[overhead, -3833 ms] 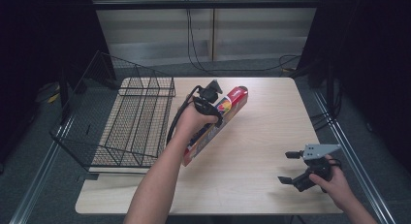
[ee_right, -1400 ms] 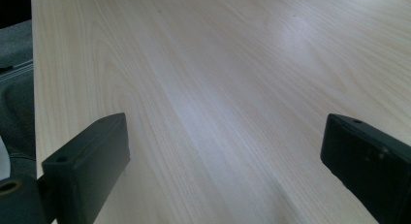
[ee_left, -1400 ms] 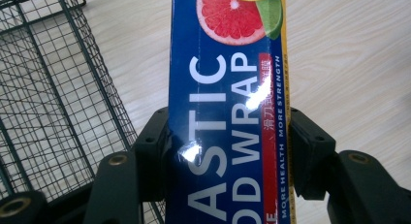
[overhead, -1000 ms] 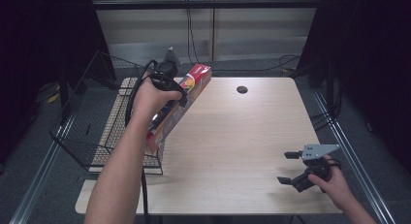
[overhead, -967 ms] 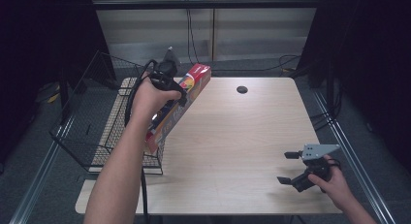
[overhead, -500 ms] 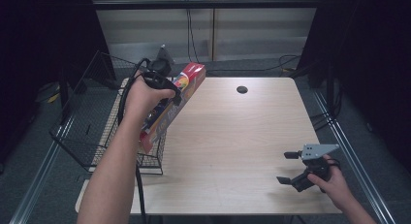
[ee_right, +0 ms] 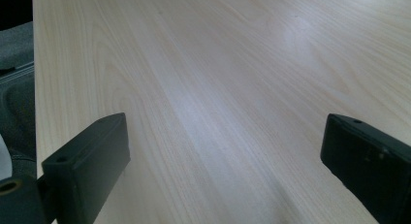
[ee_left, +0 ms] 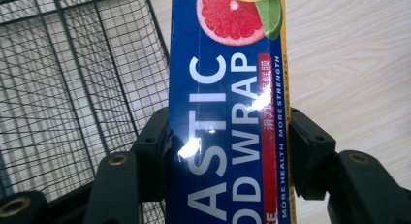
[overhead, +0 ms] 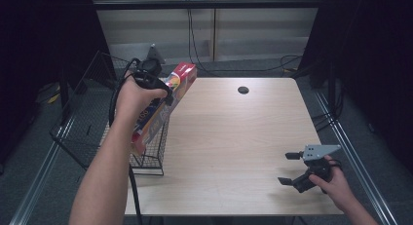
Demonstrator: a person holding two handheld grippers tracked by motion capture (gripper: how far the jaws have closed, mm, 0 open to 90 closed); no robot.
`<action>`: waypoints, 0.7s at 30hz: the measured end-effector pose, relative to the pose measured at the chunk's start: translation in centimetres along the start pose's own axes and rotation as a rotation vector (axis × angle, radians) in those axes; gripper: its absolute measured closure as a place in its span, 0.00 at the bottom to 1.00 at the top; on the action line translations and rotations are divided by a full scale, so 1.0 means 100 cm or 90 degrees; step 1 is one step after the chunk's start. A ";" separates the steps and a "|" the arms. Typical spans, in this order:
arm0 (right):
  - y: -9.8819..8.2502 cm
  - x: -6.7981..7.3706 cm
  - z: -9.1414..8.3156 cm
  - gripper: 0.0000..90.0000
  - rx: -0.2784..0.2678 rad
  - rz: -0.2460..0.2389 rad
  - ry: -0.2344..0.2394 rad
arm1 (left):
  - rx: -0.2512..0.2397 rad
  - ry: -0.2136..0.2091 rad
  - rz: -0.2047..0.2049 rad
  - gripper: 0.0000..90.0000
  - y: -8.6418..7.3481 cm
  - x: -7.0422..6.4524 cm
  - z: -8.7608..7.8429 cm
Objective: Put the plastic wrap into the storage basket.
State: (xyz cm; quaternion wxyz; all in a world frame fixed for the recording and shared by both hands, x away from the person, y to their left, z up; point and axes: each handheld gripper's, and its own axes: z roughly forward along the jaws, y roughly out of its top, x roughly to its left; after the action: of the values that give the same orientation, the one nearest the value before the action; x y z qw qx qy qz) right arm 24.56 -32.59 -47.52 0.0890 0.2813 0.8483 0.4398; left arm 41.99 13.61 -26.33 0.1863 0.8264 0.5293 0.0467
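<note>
— Where's the box of plastic wrap (overhead: 163, 101)?

— Up at ten o'clock, tilted over the edge of the wire basket (overhead: 87, 122), clamped across its width by the left gripper (ee_left: 228, 136); the fingers (ee_left: 152, 141) press both long sides.

— And the other one?

— The right gripper (overhead: 291, 167) sits low at four o'clock on the surface (overhead: 234, 137), fingers (ee_right: 92, 158) spread wide, nothing between them.

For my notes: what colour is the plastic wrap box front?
Dark blue with white letters, clearest in the left gripper view: plastic wrap box.
</note>
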 end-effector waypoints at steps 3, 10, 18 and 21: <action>0.000 0.000 0.000 0.04 0.000 0.003 0.002 | -0.004 0.004 -0.009 0.49 -0.001 0.002 -0.002; 0.000 0.000 0.000 0.04 -0.001 0.002 0.000 | -0.003 0.008 -0.014 0.49 -0.004 0.010 -0.005; 0.000 0.000 0.000 0.04 0.000 0.001 -0.001 | -0.006 0.013 -0.025 0.49 -0.005 0.015 -0.010; 0.000 0.000 0.000 0.04 0.001 0.002 -0.001 | -0.012 0.015 -0.034 0.49 -0.006 0.016 -0.013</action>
State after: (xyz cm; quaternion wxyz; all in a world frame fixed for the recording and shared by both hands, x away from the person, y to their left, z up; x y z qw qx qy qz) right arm 24.58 -32.64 -47.53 0.0889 0.2831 0.8480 0.4392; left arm 41.86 15.61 -25.55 0.1893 0.8097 0.5525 0.0563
